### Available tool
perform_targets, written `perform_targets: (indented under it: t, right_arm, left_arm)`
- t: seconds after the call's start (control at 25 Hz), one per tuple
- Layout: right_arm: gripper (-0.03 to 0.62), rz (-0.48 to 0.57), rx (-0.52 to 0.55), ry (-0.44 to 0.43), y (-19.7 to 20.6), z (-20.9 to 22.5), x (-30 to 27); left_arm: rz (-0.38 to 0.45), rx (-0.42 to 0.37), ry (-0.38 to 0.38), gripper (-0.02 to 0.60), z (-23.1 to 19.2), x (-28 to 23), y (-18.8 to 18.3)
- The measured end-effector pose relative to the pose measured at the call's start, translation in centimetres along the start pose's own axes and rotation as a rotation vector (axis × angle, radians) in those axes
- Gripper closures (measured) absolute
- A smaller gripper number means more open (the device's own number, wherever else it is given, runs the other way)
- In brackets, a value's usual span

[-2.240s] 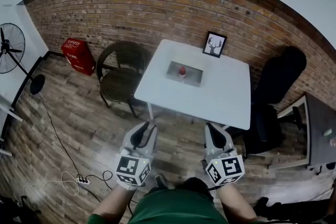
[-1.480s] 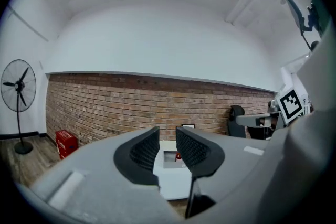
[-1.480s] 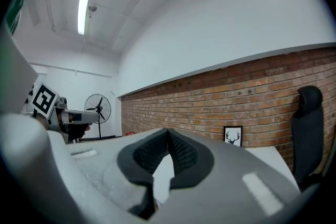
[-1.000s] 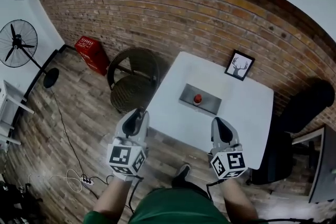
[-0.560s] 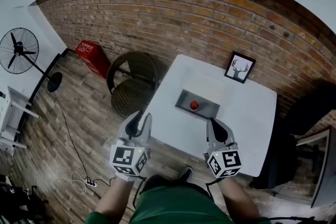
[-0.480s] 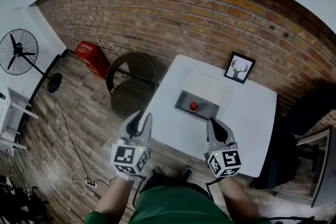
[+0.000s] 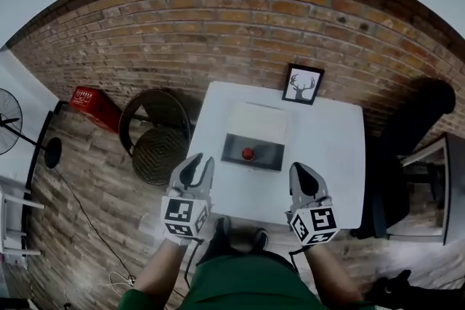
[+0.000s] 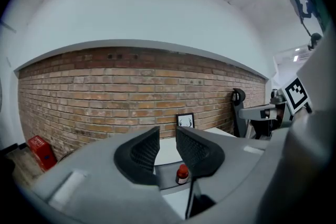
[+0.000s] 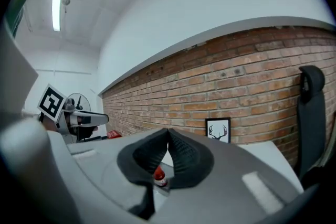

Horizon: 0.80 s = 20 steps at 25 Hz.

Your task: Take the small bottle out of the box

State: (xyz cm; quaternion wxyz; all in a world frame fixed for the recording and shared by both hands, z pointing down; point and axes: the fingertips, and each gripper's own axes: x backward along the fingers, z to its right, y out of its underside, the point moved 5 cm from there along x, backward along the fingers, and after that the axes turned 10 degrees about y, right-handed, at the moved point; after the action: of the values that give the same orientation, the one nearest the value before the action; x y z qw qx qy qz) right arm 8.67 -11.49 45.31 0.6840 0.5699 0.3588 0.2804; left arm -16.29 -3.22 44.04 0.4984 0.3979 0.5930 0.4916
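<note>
A small bottle with a red cap [image 7: 248, 153] stands upright inside a dark grey box [image 7: 272, 156] on the white table [image 7: 327, 156]; the box's pale lid [image 7: 258, 123] lies open behind it. My left gripper [image 7: 196, 169] hovers over the table's near left edge, shut and holding nothing. My right gripper [image 7: 300, 175] hangs over the near right part, shut and holding nothing too. Both are well short of the box. In the left gripper view the bottle [image 8: 182, 173] shows just below the left gripper [image 8: 167, 131]. In the right gripper view the bottle [image 9: 159, 177] sits below the right gripper [image 9: 168, 134].
A framed deer picture [image 7: 302, 84] leans on the brick wall at the table's back. A wicker chair [image 7: 155, 141] stands left of the table, a black office chair [image 7: 410, 127] right. A red crate [image 7: 93, 104] and a fan [image 7: 7, 131] are far left.
The person has stepped up to the table, so the box and bottle are closer and more centred. Both grippers now reach over the near edge; their jaws have stayed as they were.
</note>
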Motion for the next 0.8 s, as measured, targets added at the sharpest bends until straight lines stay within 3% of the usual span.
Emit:
perform_targets:
  t: [0.2,0.6,0.8]
  right_arm:
    - [0.591,-0.018,-0.015,0.129,0.1,0.7,-0.3]
    - [0.591,-0.057,-0.038,0.334,1.3,-0.8,0.2]
    - [0.591,-0.072,-0.047,0.409,1.8,-1.5,0.7]
  left_arm:
    - [-0.063,-0.006,0.146,0.477,-1.1,-4.6,2.3]
    - [-0.184,-0.151,0.429,0.476,-1.0,-10.3,8.0]
    - [-0.273,-0.213,0.549,0.428,-0.4,-12.7,11.1]
